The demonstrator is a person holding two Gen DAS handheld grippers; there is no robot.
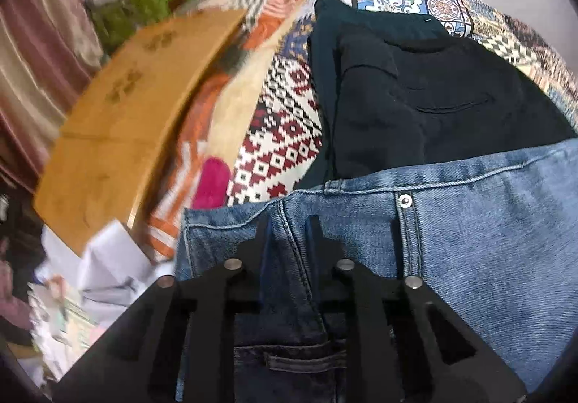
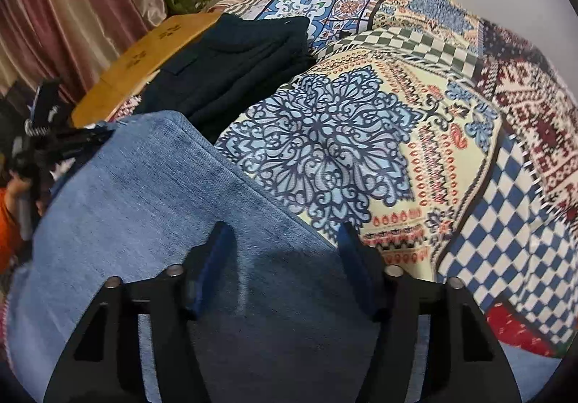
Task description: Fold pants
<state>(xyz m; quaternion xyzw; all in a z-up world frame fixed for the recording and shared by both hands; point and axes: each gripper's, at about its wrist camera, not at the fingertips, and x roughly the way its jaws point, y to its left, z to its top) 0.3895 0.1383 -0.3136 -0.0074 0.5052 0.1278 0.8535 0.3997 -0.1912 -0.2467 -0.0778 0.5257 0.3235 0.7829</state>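
Entry. The faded blue denim jeans [image 1: 469,222] lie on a bed covered by a multicoloured patchwork-print quilt [image 2: 361,157]. In the left wrist view the waistband runs from 9 to 3 o'clock, a metal rivet showing at about 1 o'clock of my left claw [image 1: 290,233]. That claw's fingers stand close together with a fold of denim near the fly seam between them; I judge it to be pinching the jeans, though the contact itself is partly hidden.

My right claw [image 2: 285,258] is spread wide, blue-padded fingers [image 2: 216,258] on either side of a flat stretch of the jeans' leg [image 2: 144,204], holding nothing.

A folded stack of dark navy trousers [image 2: 234,78] sits at 12 o'clock of the jeans, touching them in the left view. A tan wooden board [image 1: 126,114] lies beyond the bed edge at 10 o'clock.

Handling, my judgement: denim is heavy for cloth, fairly stiff, and not slippery, so it should hold a crease but will sag under its own weight if lifted by one point. Best holds are the thick seamed parts, waistband, belt loops or hems, taken at two well-separated corners. The quilt's soft surface may bunch if I drag.
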